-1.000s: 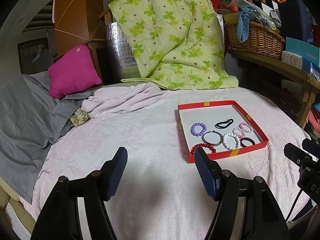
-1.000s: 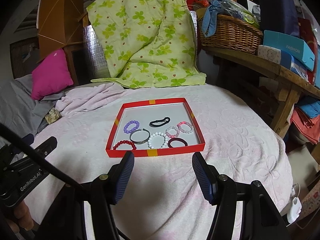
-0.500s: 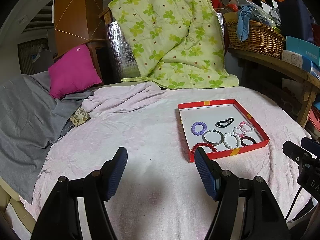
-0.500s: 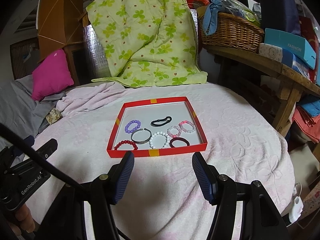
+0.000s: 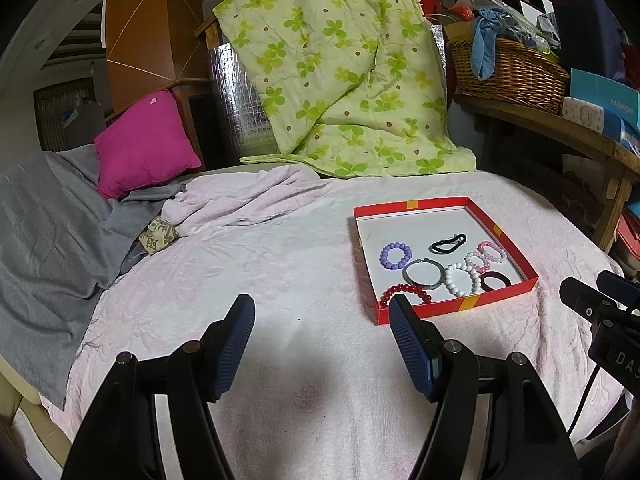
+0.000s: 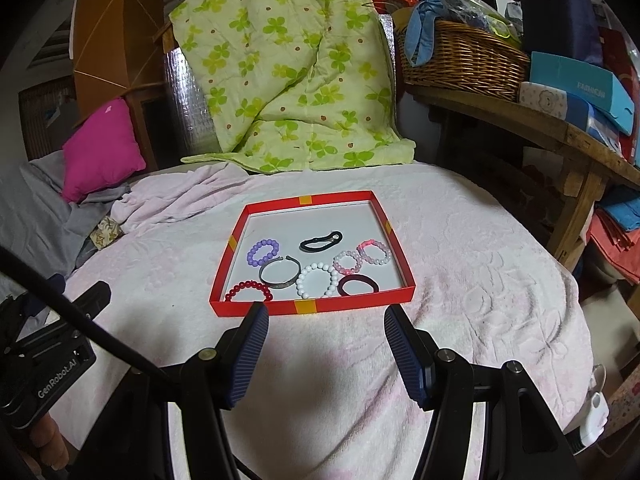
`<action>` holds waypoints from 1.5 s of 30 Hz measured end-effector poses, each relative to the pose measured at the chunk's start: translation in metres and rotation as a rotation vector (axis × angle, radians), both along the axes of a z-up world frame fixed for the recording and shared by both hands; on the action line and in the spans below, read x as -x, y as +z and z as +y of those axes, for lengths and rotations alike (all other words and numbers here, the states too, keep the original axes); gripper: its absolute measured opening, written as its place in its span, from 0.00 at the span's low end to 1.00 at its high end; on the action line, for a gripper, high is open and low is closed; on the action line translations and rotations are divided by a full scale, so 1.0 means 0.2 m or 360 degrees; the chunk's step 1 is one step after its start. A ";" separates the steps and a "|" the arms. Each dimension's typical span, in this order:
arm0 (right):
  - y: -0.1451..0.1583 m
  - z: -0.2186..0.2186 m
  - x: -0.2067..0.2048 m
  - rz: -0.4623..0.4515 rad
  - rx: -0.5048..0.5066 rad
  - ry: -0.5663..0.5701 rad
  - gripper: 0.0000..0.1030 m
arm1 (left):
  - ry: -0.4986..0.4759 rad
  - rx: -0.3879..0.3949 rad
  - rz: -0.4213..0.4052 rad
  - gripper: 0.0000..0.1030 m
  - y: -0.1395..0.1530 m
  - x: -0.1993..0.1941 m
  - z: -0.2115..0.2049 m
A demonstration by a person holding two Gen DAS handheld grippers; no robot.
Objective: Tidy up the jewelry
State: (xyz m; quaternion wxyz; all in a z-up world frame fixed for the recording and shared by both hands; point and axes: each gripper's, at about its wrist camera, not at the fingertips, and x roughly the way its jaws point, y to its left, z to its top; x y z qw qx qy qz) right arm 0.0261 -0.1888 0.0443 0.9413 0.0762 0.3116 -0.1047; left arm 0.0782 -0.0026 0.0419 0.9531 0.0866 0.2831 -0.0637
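Both the left gripper [image 5: 322, 312] and right gripper [image 6: 324, 322] gape empty above the bed's [image 6: 460, 280] near edge; bracelets [image 6: 316, 278] lie in the red tray [image 6: 352, 304].

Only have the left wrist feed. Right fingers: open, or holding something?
Observer: Open and empty. The right gripper has only bedspread between its fingers.
Operator: Aimed where?
Observer: At the red tray; its near wall sits right at the fingertips.
Operator: My finger hides part of the red bracelet.
Observer: The red bead bracelet lies whole in the tray's near-left corner.
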 end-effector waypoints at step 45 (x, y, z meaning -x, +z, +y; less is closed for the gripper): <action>0.01 -0.30 -0.09 -0.0011 -0.0114 -0.0152 0.62 | 0.0046 0.0010 0.0004 0.79 -0.03 -0.04 0.02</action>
